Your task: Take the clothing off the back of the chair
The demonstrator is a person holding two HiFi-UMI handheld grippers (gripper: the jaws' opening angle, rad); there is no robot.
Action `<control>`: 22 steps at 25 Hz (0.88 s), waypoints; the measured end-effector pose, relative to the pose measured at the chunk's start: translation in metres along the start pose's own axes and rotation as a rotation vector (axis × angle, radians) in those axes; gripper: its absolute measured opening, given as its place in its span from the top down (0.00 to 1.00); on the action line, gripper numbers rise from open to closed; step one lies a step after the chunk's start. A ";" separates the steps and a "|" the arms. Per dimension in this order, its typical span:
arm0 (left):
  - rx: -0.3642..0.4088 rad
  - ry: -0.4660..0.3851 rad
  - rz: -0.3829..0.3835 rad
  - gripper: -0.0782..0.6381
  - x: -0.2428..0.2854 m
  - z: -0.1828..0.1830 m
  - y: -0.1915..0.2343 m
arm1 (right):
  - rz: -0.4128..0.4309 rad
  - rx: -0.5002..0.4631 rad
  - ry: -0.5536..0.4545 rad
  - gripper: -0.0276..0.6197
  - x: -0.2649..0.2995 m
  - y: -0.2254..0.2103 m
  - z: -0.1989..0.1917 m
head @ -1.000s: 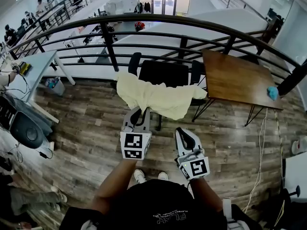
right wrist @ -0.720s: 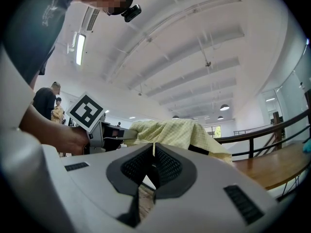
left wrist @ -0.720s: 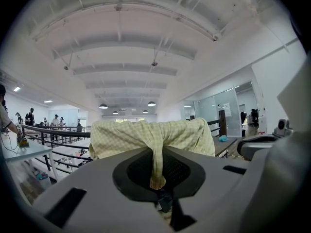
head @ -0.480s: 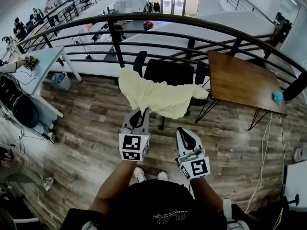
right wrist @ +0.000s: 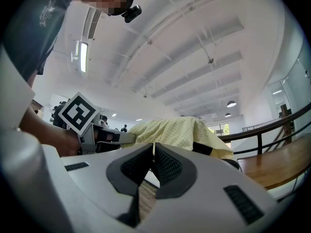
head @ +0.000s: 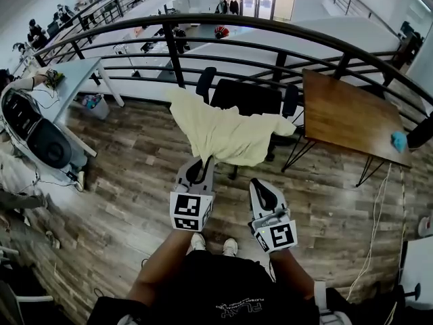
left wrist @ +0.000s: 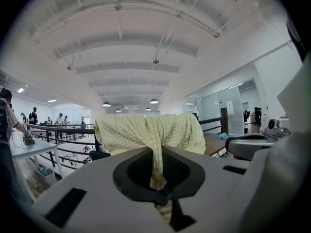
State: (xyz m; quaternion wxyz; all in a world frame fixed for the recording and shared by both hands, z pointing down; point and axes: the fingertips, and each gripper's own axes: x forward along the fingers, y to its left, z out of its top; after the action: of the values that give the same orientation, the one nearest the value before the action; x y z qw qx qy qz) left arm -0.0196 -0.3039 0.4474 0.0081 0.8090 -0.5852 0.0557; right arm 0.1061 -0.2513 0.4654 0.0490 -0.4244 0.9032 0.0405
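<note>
A pale yellow checked garment (head: 230, 134) hangs over the back of a black office chair (head: 249, 99) in front of me. My left gripper (head: 202, 164) is shut on the garment's lower hem. In the left gripper view a strip of the cloth (left wrist: 156, 154) runs down into the pinched jaws of the left gripper (left wrist: 159, 187). My right gripper (head: 260, 185) is held to the right of it, just short of the cloth, and is shut on nothing. In the right gripper view the right gripper (right wrist: 153, 150) has its pads touching, with the garment (right wrist: 177, 130) beyond them.
A brown wooden table (head: 352, 110) with a blue object (head: 399, 141) stands right of the chair. Behind the chair runs a dark curved railing (head: 270, 29). At the left are a grey desk (head: 71, 80) and equipment (head: 34, 134). Cables (head: 375, 215) lie on the floor at the right.
My left gripper has drawn slightly back toward me with the hem in it, so the cloth is pulled out from the chair. The right gripper has barely moved.
</note>
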 end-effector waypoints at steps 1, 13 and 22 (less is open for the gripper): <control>0.001 0.003 -0.002 0.85 -0.001 -0.001 -0.001 | 0.000 0.003 -0.001 0.92 0.000 0.000 0.000; 0.002 0.000 -0.082 0.85 -0.029 -0.005 -0.009 | -0.081 -0.012 -0.006 0.92 -0.019 0.019 0.007; 0.013 -0.049 -0.117 0.85 -0.074 0.013 -0.006 | -0.125 -0.085 -0.007 0.92 -0.034 0.055 0.031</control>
State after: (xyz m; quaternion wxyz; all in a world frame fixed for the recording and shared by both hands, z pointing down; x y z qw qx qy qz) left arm -0.0362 -0.2331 0.4275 -0.0081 0.8428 -0.5367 0.0390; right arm 0.0866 -0.1869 0.4402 0.0365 -0.4814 0.8723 0.0774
